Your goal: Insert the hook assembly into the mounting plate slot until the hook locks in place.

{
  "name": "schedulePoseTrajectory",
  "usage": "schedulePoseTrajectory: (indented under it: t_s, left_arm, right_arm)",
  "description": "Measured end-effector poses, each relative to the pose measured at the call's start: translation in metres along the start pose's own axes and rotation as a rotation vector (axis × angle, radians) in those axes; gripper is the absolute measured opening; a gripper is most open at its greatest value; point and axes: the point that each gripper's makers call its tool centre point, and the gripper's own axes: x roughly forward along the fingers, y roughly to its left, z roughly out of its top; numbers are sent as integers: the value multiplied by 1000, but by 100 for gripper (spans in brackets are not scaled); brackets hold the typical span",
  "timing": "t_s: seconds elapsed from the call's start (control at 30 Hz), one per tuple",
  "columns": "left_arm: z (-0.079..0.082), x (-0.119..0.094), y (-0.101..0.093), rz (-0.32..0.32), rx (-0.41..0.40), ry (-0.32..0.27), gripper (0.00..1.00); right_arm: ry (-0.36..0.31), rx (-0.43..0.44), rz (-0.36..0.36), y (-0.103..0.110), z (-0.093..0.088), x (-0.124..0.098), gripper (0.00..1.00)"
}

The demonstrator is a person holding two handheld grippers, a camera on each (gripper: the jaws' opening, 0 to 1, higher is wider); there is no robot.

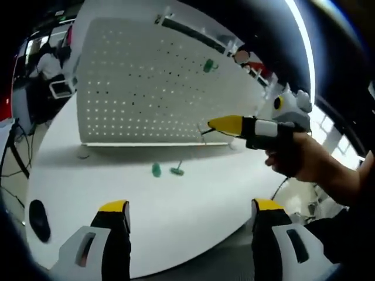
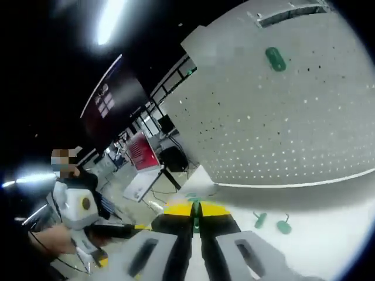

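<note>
In the left gripper view, the left gripper (image 1: 190, 213) shows its two yellow-tipped jaws rising from the bottom edge, set wide apart with nothing between them, over a white round table (image 1: 193, 193). At the table's far side a white pegboard (image 1: 146, 88) — the mounting plate, full of small holes — stands upright. One green hook (image 1: 208, 65) already sits high on the board. Two more green hooks lie on the table in front of the board's lower edge, just beside each other: a stubby one (image 1: 156, 170) and one with a thin stem (image 1: 177, 170).

The right gripper (image 1: 225, 124) enters from the right of that view, held in a person's hand (image 1: 299, 155). Its yellow tips are pressed together close to the lower right part of the board, and a thin dark wire-like piece pokes out at the tip; what it is cannot be told.

In the right gripper view the right gripper (image 2: 195, 212) has its jaws closed against each other, the pegboard (image 2: 281, 117) ahead — the mounted hook (image 2: 275, 59) near the top, the two loose hooks (image 2: 273, 222) on the table below.
</note>
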Motion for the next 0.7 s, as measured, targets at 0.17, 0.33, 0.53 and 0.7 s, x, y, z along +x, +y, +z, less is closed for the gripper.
schedulePoseTrajectory:
  t_s: [0.17, 0.33, 0.53, 0.7]
  left_arm:
    - [11, 6, -11, -14, 25, -10, 82]
    - [27, 9, -27, -51, -23, -66, 79]
    - [32, 10, -32, -72, -75, -107, 66]
    - [38, 7, -32, -82, -73, -138, 54]
  right_arm:
    - [-41, -53, 15, 18, 5, -11, 0]
    - [-23, -101, 59, 39, -5, -18, 0]
    - [-43, -88, 80, 56, -12, -21, 0]
    - [-73, -98, 82, 66, -11, -22, 0]
